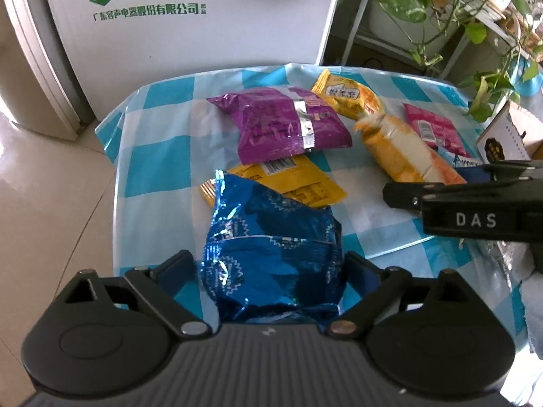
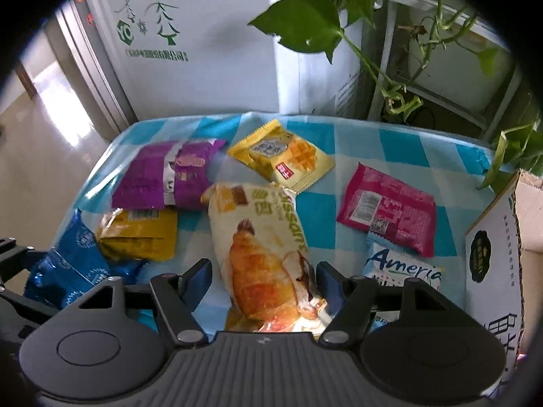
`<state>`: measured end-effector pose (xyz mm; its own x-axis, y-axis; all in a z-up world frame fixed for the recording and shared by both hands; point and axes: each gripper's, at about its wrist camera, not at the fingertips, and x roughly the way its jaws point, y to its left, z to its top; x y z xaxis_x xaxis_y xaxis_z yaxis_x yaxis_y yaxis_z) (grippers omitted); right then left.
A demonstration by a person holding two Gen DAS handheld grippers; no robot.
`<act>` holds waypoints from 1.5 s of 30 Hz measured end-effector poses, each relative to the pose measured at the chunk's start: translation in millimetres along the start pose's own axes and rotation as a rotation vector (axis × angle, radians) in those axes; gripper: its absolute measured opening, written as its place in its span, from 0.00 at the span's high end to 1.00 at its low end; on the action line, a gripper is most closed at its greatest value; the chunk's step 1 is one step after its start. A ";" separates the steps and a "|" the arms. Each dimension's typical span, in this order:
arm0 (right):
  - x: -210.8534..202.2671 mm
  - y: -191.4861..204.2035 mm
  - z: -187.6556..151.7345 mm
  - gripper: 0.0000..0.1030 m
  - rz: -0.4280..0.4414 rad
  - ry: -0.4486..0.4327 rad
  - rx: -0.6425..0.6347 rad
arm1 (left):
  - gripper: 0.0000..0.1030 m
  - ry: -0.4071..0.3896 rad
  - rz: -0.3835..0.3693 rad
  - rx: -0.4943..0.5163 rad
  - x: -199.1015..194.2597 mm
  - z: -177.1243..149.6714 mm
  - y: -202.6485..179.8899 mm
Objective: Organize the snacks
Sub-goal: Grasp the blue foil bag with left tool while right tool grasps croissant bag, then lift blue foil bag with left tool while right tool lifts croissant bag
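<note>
A crinkled blue foil snack bag [image 1: 271,247] lies on the checked tablecloth [image 1: 159,156] between the fingers of my left gripper [image 1: 270,264]. Its jaws stand wide on either side of the bag, open. My right gripper [image 2: 263,271] is shut on the near end of a cream croissant bag [image 2: 261,237], which tilts up off the cloth. That croissant bag [image 1: 400,149] looks blurred in the left wrist view, leading to a black right finger [image 1: 407,195]. The blue bag [image 2: 71,264] sits left of the right gripper.
Purple pack [image 1: 285,122] overlaps a yellow pack [image 1: 298,183]. A yellow waffle pack [image 2: 281,156], pink pack [image 2: 387,210] and white-blue pack [image 2: 404,268] lie further right. A cardboard box [image 2: 499,254] stands at the right edge. White appliance [image 1: 190,34] and plants [image 2: 298,23] behind.
</note>
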<state>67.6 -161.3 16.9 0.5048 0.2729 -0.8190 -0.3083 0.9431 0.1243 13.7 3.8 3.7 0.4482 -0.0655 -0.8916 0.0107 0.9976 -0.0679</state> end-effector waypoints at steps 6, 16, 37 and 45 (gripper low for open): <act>-0.3 1.5 -2.7 0.39 -0.004 0.023 0.015 | 0.11 -0.011 0.043 0.044 2.2 -3.8 -7.8; -2.3 5.5 -6.3 0.41 -0.006 0.036 0.019 | 0.39 -0.041 0.047 -0.006 -6.4 -2.0 3.0; -37.0 14.9 -26.3 0.42 -0.018 0.031 0.019 | 0.40 -0.081 0.014 -0.151 -35.8 -19.6 24.7; -68.6 18.8 -40.9 0.42 -0.024 0.005 0.051 | 0.40 -0.129 0.054 -0.123 -46.8 -24.9 9.2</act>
<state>-5.8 -170.0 52.5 0.5071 0.2492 -0.8251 -0.2550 0.9578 0.1326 -29.4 15.5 33.7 0.5560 -0.0013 -0.8312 -0.1219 0.9891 -0.0830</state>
